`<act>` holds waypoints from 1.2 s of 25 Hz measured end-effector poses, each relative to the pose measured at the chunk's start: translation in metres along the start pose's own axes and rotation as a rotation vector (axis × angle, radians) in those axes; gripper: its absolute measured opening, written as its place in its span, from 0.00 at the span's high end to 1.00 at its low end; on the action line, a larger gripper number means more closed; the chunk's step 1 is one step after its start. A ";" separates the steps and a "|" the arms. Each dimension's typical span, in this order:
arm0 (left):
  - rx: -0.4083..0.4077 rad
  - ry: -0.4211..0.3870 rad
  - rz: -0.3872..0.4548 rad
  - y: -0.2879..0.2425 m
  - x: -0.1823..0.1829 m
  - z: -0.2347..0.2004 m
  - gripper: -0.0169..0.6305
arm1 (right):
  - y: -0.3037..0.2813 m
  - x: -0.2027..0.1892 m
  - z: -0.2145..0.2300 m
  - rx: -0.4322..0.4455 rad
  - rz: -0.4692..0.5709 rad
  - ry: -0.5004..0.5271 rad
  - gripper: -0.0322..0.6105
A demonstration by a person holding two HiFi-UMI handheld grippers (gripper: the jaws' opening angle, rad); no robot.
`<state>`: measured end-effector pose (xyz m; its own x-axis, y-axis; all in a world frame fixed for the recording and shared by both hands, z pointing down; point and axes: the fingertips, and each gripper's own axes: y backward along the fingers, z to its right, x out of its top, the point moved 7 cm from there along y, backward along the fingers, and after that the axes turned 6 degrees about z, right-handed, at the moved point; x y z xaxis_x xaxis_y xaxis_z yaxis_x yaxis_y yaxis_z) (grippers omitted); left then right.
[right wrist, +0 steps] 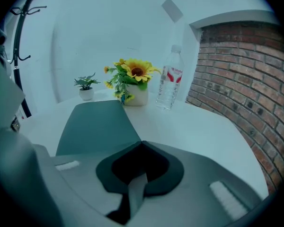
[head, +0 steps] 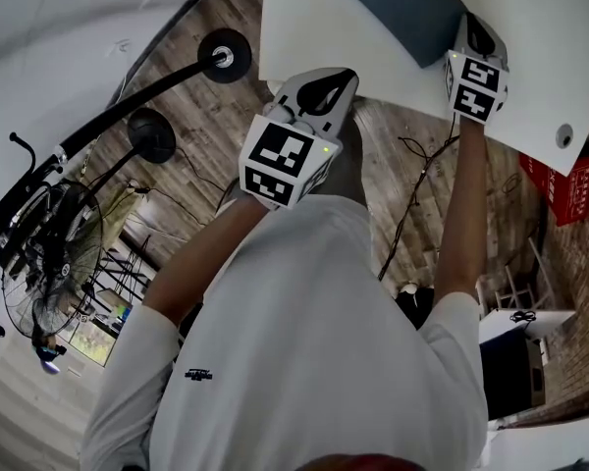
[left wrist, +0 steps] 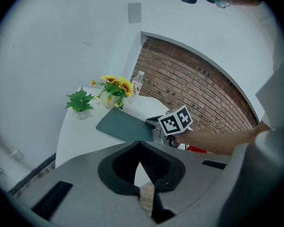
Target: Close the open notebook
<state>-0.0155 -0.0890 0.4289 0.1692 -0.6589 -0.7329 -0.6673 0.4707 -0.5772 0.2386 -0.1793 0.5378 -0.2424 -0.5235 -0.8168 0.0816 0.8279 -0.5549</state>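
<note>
Though cropped in head view, backed by sunflowers (right wrist: 136, 71) in right gripper view: notebook (head: 407, 8), shut; left gripper (left wrist: 140, 148), right gripper (right wrist: 143, 148) fingers closed, empty.

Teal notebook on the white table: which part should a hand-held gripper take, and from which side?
Probably its near edge, low from the person's side, with the right hand-held gripper beside it. The notebook lies flat and thin, so only an edge offers purchase; a sunflower pot and bottle stand past the far edge.

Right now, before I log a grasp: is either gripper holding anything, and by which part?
Nothing is held. The left gripper and the right gripper are both shut on nothing; the notebook lies closed on the table.
</note>
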 end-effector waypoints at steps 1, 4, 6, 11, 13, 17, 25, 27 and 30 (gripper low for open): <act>0.000 -0.001 0.000 0.001 0.000 0.000 0.96 | 0.001 0.000 0.000 0.004 0.001 -0.001 0.93; -0.003 -0.003 0.000 0.002 0.000 0.000 0.96 | 0.000 0.000 0.001 0.015 0.001 -0.005 0.92; -0.003 -0.004 -0.001 0.004 0.000 0.002 0.96 | 0.001 0.001 0.003 0.012 -0.004 -0.001 0.90; 0.001 -0.006 0.002 0.011 -0.003 0.008 0.96 | 0.011 0.006 -0.005 0.042 0.003 -0.001 0.84; 0.005 -0.007 0.008 0.014 -0.003 0.009 0.96 | 0.015 0.006 -0.012 0.058 0.006 0.004 0.83; 0.015 -0.008 0.024 0.021 -0.002 0.012 0.96 | 0.026 0.003 -0.022 0.077 0.006 0.013 0.83; 0.039 -0.005 0.066 0.048 -0.002 0.019 0.96 | 0.053 0.014 -0.042 0.114 0.024 0.024 0.83; 0.042 -0.004 0.074 0.055 -0.003 0.022 0.96 | 0.061 0.020 -0.049 0.125 0.037 0.016 0.83; 0.041 -0.011 0.087 0.065 -0.002 0.029 0.96 | 0.074 0.026 -0.056 0.135 0.052 0.014 0.83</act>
<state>-0.0377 -0.0402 0.3821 0.1205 -0.6080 -0.7848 -0.6500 0.5492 -0.5253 0.1839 -0.1200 0.4840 -0.2480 -0.4766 -0.8434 0.2235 0.8190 -0.5285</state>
